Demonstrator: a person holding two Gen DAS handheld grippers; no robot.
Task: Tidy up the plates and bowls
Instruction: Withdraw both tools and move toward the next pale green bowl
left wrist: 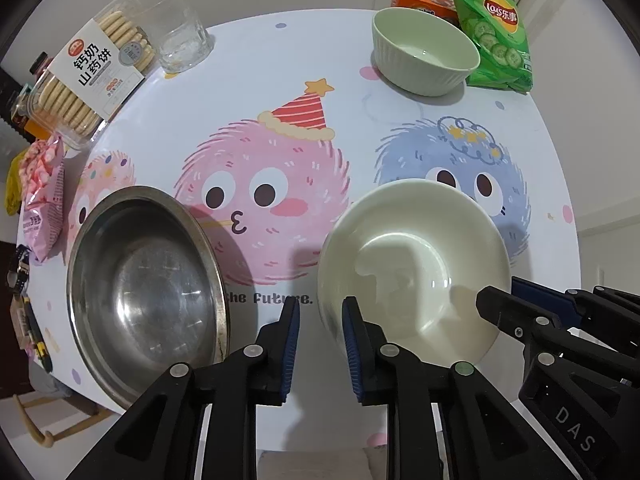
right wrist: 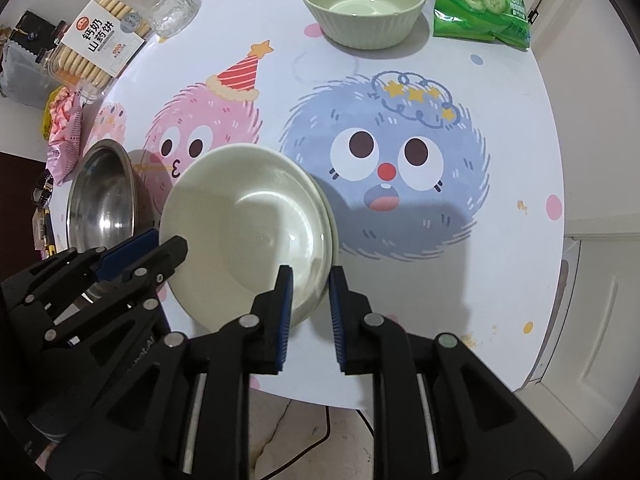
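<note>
The white bowl (right wrist: 248, 232) is seen near the front edge of the round table (right wrist: 520, 152), and in the right wrist view a 2nd rim shows just under its right side, so it is judged to be nested in another dish of the same pale glaze. It is judged to be glazed ceramic: stiff, fairly heavy for its size, slick on the pads, and liable to chip or break if dropped or knocked against the metal beside it. The thin rim is judged the best place to be taken hold of, with 1 pad inside and 1 outside the wall. The left gripper (left wrist: 322, 312) is held over the bowl's left rim with its jaws a little apart; the rim passes between them, and no pad is seen pressing on it. The right gripper (right wrist: 310, 284) is held at the near right rim, its jaws likewise slightly apart around the edge without a firm clamp being visible. Just to the left, apart from the white bowl, the steel bowl (left wrist: 144, 292) is found; it is judged lighter, rigid and unbreakable, but noisy and slippery. At the far side the green ribbed bowl (left wrist: 424, 52) is seen, well apart from the others, with a chip bag (left wrist: 492, 28) touching or just beside it. A glass tumbler (left wrist: 180, 32) and a biscuit box (left wrist: 88, 76) are placed at the far left.
</note>
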